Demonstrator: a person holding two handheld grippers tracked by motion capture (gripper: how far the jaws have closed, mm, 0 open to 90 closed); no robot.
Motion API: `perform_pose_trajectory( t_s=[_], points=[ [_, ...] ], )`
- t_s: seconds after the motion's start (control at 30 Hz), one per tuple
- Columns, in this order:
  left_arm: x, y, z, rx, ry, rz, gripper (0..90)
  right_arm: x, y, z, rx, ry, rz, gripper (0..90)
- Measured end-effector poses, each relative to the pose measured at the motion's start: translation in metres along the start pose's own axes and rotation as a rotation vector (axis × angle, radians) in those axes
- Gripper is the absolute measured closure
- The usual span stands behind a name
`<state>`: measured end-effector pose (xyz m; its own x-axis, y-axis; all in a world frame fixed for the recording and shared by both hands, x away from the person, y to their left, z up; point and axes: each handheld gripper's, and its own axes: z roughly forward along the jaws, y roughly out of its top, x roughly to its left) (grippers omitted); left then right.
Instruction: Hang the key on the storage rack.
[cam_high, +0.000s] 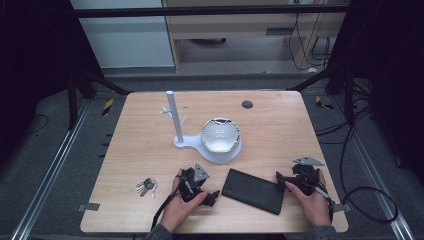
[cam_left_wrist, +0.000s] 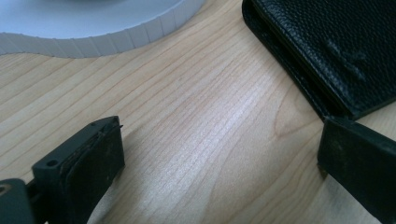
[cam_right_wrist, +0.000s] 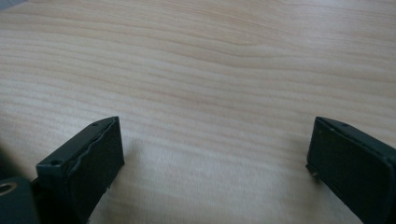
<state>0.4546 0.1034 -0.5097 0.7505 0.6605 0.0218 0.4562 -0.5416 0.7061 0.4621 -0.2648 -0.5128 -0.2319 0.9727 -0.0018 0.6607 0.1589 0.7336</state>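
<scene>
A black leather wallet lies flat near the table's front edge, between my two grippers. My left gripper rests low on the wood just left of it, held in a hand. Its jaws are open with bare wood between them. In the left gripper view a wallet corner lies just beyond the right jaw, apart from it. My right gripper sits to the right of the wallet, also held in a hand. Its jaws stand open over bare wood.
A white stand with an upright pegged pole and a round base sits mid-table; a white bowl-shaped dish rests on that base. A bunch of keys lies at the front left. A dark round spot marks the far side.
</scene>
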Motion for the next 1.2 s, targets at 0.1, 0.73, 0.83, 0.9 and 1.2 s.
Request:
perform_pose_trajectory(
  t_s=[0.1,0.73,0.83,0.9,1.2],
  points=[
    [0.003,-0.001,-0.001,0.000,-0.007,0.012,0.0,0.000,-0.003,-0.003,-0.001,-0.006,0.013,5.0],
    [0.026,0.016,-0.078,0.113,0.117,0.092,5.7,-0.003,-0.004,-0.004,0.004,0.017,-0.007,3.7],
    [0.049,0.010,-0.094,0.148,0.173,0.066,6.6,-0.004,-0.004,-0.004,0.006,0.020,-0.009,3.2],
    [0.063,0.006,-0.105,0.151,0.196,0.036,6.8,-0.004,-0.004,-0.004,0.006,0.022,-0.014,2.9],
    [0.092,-0.011,-0.126,0.211,0.213,0.000,25.7,-0.004,-0.004,-0.004,0.006,0.018,-0.010,2.9]
  ],
)
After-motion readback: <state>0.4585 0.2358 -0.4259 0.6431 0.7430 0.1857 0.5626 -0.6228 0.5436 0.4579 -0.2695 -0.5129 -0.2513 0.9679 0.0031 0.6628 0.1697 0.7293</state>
